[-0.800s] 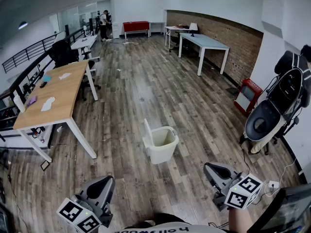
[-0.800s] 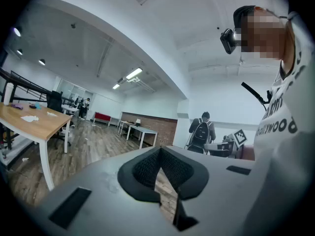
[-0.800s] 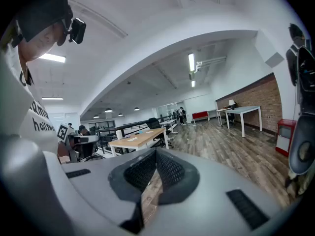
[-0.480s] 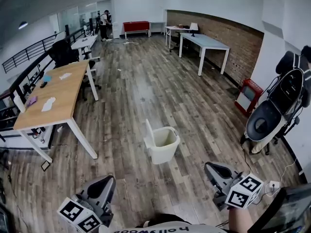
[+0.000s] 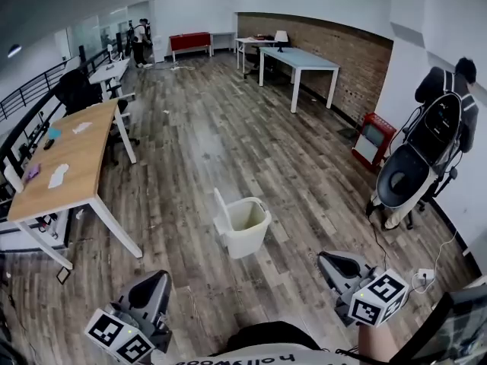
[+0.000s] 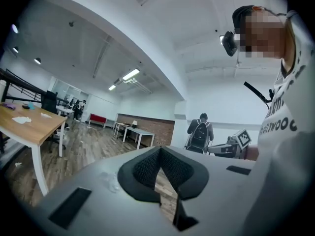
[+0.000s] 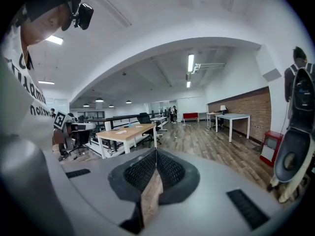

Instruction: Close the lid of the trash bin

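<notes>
Head view: trash bin (image 5: 247,230) sits on wood floor (image 5: 190,143) mid-room, ahead of both tongs & well apart. Its lid (image 5: 220,210) stands upright at left rim. Left gripper (image 5: 154,284) & right gripper (image 5: 332,263) are both pressed together, nothing pinched. Risk: bin looks light, so a hard shove on lid prob tips or slides it. Only legible txt is shirt (image 5: 251,358) print, partly "ollywoo"; no label visible on bin.

Bright, even indoor light, fisheye-warped.
Lit from ceiling strip lights (image 7: 190,63); pale sheen on the wood floor (image 5: 202,139); soft, faint shadows; black corners in both gripper views; blurred up close on the left gripper (image 6: 160,149) and right gripper (image 7: 156,151).
</notes>
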A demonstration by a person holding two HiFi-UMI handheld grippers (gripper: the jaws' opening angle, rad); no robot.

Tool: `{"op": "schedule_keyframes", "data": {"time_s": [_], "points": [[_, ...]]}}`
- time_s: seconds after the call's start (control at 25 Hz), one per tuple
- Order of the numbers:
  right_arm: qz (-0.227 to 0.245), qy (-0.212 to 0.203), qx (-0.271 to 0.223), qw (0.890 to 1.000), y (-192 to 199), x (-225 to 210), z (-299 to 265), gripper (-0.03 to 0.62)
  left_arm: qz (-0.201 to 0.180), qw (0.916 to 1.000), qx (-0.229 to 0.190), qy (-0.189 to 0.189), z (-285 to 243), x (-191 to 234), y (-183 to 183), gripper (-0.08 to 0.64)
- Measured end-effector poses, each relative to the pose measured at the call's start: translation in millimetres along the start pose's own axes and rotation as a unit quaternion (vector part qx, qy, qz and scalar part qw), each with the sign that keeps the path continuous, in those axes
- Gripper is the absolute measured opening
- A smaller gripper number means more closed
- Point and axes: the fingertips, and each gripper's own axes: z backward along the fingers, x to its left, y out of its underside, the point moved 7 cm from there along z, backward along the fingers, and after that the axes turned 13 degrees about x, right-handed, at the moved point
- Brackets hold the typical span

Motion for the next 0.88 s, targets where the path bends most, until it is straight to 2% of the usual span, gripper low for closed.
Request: {"op": "schedule_keyframes", "data": {"time_s": [0.08,0.16,0.4,0.56,0.76,0.88], "points": [[-0.011,0.004,-0.003,1.0,-4,-10,-6,0.011,-0.011,0.9999,0.009,0.008,-11,0,-2,0.006],[-0.012,-0.003,-0.009,1.0,-8,-24,-19,0.011,-0.017,0.9998,0.011,0.001,-25,4,-4,0.006],[0.035,-0.034,0.004,0.999,-26,-73,-69,0.011,-0.007,0.9992,0.018,-0.034,-73,8,-13,0.006],[0.067,-0.048,0.015,0.997,-36,-128,-85,0.011,-0.017,0.998,0.014,-0.059,-120,0,-30,0.006],[0.051,-0.078,0.025,0.995,-41,-199,-103,0.011,-0.018,0.9966,0.014,-0.08,-180,-13,-45,0.006],[0.061,-0.1,0.031,0.993,-46,-233,-115,0.011,-0.006,0.9954,0.015,-0.095,-212,-20,-45,0.006]]}}
